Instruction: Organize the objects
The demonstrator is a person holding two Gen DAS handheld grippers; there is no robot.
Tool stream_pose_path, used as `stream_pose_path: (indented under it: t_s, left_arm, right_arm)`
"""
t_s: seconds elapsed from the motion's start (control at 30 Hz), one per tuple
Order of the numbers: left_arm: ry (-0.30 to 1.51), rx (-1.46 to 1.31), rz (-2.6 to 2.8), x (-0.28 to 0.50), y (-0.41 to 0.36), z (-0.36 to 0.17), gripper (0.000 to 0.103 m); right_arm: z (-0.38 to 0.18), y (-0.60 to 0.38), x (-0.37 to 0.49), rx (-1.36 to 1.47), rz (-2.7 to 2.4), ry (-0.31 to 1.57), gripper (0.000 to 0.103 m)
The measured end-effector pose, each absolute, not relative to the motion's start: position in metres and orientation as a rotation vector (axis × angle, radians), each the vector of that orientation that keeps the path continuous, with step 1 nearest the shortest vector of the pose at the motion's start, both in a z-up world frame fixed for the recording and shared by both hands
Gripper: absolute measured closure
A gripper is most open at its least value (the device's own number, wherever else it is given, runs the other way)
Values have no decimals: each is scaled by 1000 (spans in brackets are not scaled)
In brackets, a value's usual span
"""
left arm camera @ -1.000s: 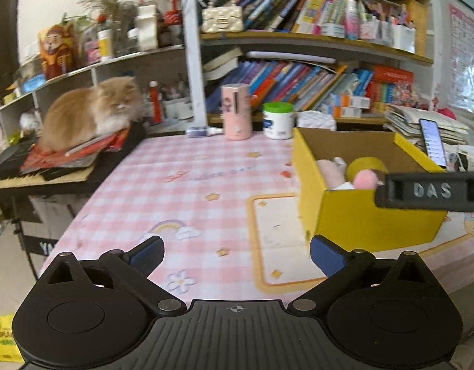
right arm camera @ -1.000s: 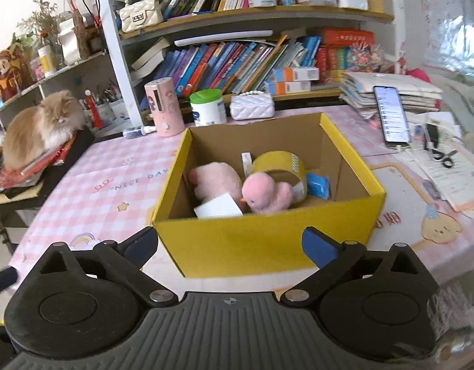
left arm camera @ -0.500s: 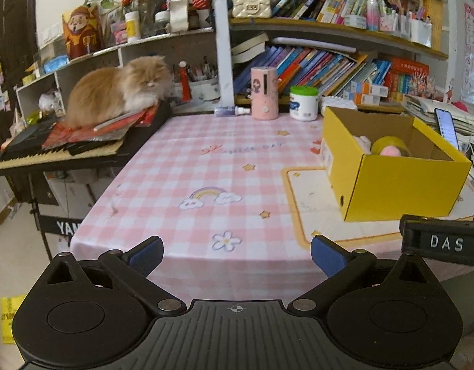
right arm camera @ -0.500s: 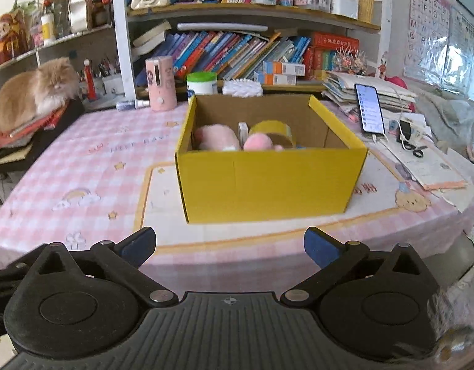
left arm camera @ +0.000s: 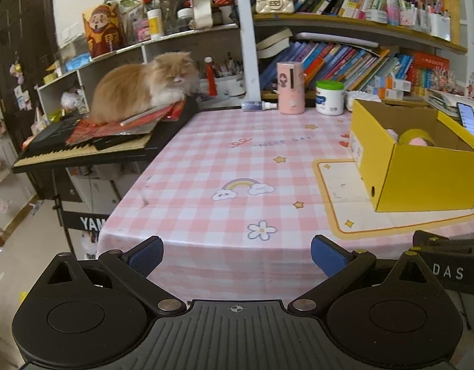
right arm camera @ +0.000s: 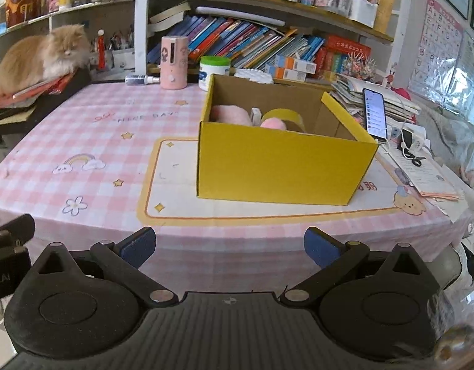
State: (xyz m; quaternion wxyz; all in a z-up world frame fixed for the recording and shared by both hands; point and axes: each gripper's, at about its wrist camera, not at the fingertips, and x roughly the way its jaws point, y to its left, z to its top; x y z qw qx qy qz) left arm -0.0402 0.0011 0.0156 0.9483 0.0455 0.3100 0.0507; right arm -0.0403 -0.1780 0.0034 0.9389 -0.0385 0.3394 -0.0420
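Note:
A yellow cardboard box (right arm camera: pixel 280 166) stands on the pink checked tablecloth (right arm camera: pixel 92 141); it also shows at the right of the left wrist view (left arm camera: pixel 422 175). Inside it lie pink plush toys (right arm camera: pixel 229 114) and a roll of yellow tape (right arm camera: pixel 286 116). My left gripper (left arm camera: pixel 236 254) is open and empty, held off the table's front edge. My right gripper (right arm camera: pixel 227 246) is open and empty, in front of the box and off the table's front edge.
A cat (left arm camera: pixel 141 84) lies on papers on a keyboard (left arm camera: pixel 83 148) left of the table. A pink cylinder (right arm camera: pixel 174 61), a white jar (right arm camera: pixel 214 72) and bookshelves (right arm camera: pixel 267 40) stand at the back. A phone (right arm camera: pixel 374 112) and papers lie at the right.
Both grippers have pulled back from over the table to beyond its front edge. The box now looks farther away. Both stay open and empty.

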Motion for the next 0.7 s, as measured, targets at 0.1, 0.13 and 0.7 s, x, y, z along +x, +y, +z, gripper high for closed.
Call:
stream_pose_path:
  t_s: [0.1,0.13,0.7]
  left_arm:
    - [635,99,111,-39,0,16,0]
    - [635,105,113,-39,-1,16,0]
    - [689,173,143,-34,-17,5,0]
  right_arm:
    - [3,-174,-41,-89,-79,697,0]
    - [4,-173,-42,-93,-78,695,0]
    - [-1,-174,-41,-100,-130,747,0]
